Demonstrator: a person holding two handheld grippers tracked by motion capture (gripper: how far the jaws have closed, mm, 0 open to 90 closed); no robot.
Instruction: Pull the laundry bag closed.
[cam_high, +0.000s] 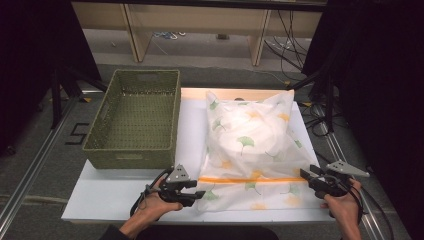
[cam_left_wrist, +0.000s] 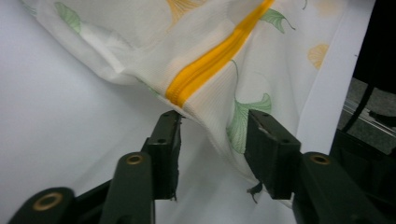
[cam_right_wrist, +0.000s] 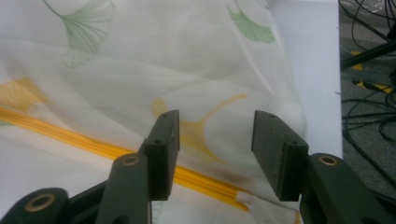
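A stuffed white mesh bag printed with green and yellow leaves lies on the white table. An orange zipper runs across its near end. My left gripper is at the zipper's left end. In the left gripper view its jaws stand open, with the bag's corner and the zipper end hanging loosely between them. My right gripper is at the zipper's right end. It is open just above the fabric, and the zipper runs under its jaws.
A green woven basket stands to the left of the bag on the table. Cables trail on the floor past the table's right edge. Wooden shelving legs stand behind. A bare strip of table lies along the front left.
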